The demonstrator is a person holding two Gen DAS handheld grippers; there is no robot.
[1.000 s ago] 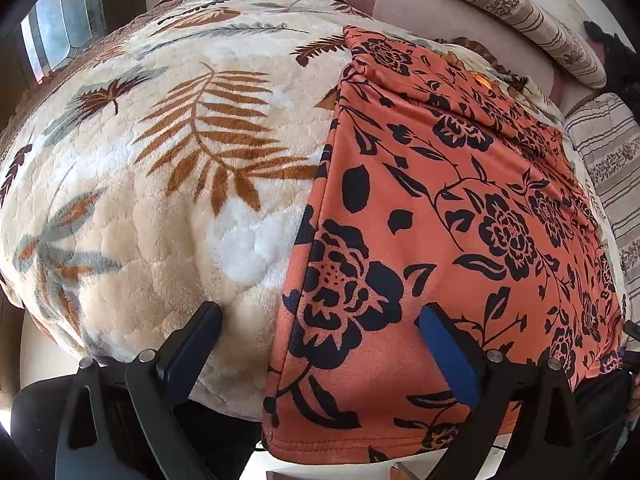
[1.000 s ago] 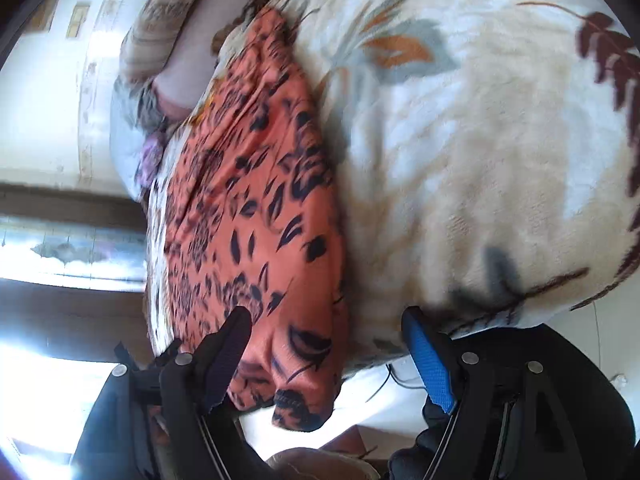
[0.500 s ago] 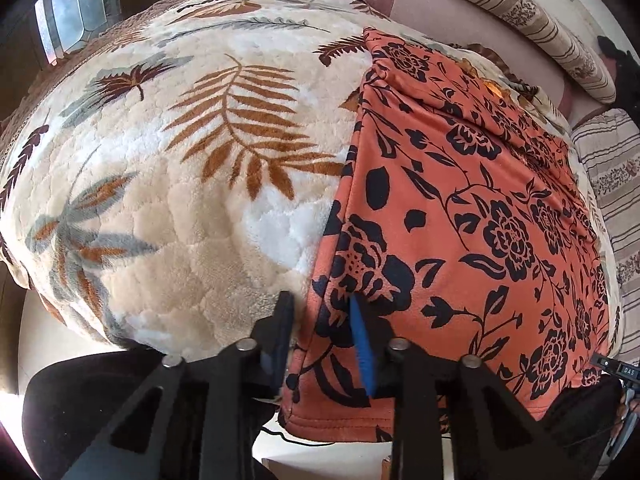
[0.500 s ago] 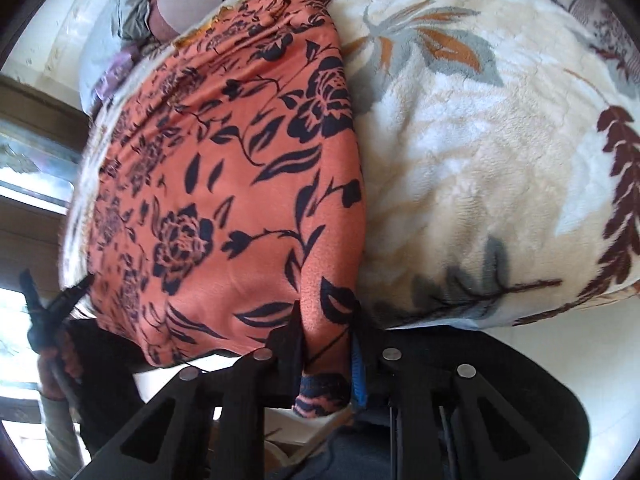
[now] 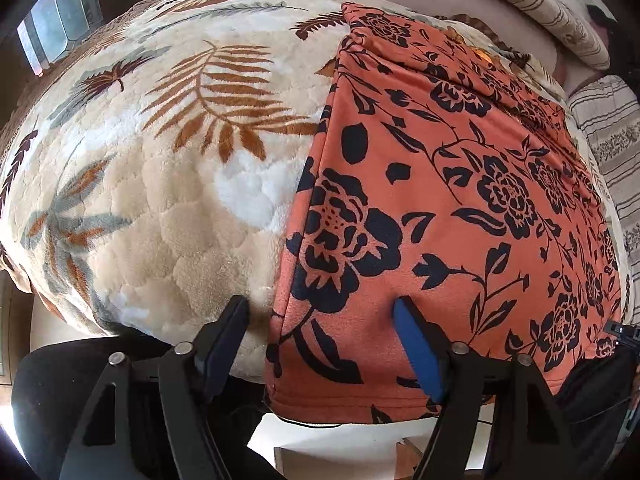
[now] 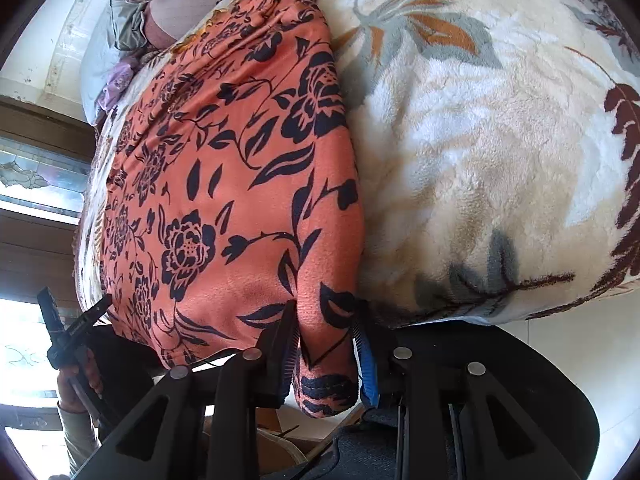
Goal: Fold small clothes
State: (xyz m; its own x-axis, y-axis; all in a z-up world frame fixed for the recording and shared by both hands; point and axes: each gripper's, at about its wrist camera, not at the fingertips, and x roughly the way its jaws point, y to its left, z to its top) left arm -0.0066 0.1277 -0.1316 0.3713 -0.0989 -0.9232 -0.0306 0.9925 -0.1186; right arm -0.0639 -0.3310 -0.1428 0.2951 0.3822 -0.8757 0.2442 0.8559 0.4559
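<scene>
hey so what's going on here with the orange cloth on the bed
A person holding a gripper in each hand is starting to fold an orange floral garment spread on a leaf-print fleece blanket. The right gripper is pinching one near corner of the garment at the bed's edge. The left gripper straddles the other near corner, but its jaws have just reopened and are not pressing the cloth. No fold has been made yet.
</scene>
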